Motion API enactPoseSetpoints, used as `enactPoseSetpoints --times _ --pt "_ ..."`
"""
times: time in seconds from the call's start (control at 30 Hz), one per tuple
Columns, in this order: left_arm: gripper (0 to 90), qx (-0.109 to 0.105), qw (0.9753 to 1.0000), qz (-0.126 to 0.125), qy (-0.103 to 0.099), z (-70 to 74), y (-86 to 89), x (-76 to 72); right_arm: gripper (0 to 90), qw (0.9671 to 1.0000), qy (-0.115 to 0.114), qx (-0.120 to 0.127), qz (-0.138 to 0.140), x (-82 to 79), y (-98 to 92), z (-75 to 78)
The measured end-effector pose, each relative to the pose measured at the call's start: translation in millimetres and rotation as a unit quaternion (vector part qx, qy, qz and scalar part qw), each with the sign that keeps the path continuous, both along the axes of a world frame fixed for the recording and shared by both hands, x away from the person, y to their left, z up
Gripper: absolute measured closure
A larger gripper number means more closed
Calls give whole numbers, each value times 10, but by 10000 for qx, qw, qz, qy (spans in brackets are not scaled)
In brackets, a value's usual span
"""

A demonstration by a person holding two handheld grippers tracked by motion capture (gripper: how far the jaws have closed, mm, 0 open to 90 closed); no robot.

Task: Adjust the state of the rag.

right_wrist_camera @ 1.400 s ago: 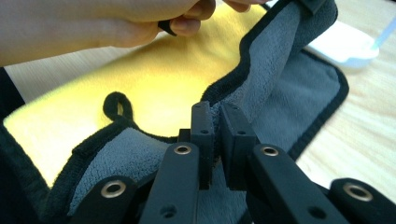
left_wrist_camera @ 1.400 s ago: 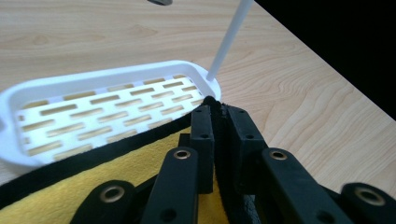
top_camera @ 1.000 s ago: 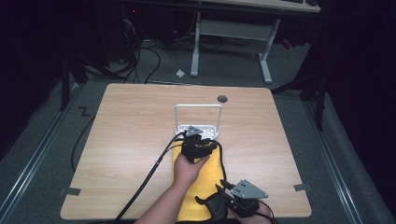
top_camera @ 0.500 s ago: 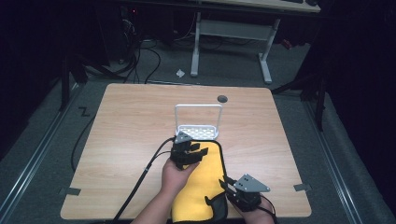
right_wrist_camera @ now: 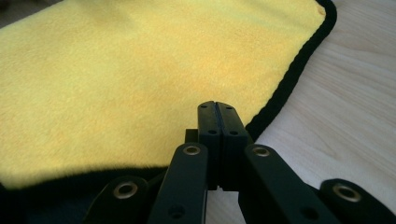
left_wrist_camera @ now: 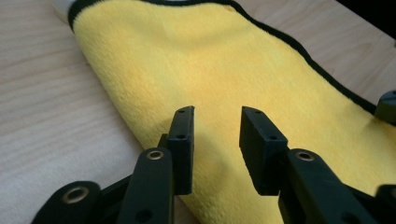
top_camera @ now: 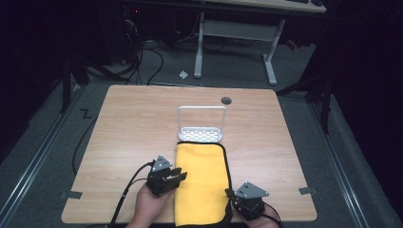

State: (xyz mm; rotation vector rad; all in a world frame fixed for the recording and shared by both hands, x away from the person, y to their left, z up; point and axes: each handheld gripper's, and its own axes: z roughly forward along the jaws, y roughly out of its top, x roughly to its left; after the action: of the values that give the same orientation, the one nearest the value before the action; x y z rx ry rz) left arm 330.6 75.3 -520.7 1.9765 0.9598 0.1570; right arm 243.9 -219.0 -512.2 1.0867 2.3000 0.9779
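A yellow cloth with black trim lies folded in a long strip on the wooden table, its far end touching a small white rack. My left gripper is at the cloth's left edge, open, its jaws over the yellow pile with nothing between them. My right gripper sits at the cloth's near right edge. Its jaws are shut and pressed together with no cloth seen between them; the black trim runs just past them.
A dark round hole sits in the table behind the rack. Bare wood lies left and right of the cloth. A black cable trails from the left gripper over the near edge. Desk legs and cables stand on the floor beyond.
My left gripper has drawn back from the cloth's far end near the rack to its near left edge. The right gripper has barely moved.
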Motion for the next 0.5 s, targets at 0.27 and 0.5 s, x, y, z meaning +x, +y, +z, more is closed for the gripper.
enactPoseSetpoints --times 0.27,0.5 --pt "713 290 9996 -69 25 -72 -38 -3 884 9999 -38 43 -129 -9 -78 5" --pt "725 219 9997 128 -22 -38 32 105 847 9997 -94 100 -215 432 -2 45"
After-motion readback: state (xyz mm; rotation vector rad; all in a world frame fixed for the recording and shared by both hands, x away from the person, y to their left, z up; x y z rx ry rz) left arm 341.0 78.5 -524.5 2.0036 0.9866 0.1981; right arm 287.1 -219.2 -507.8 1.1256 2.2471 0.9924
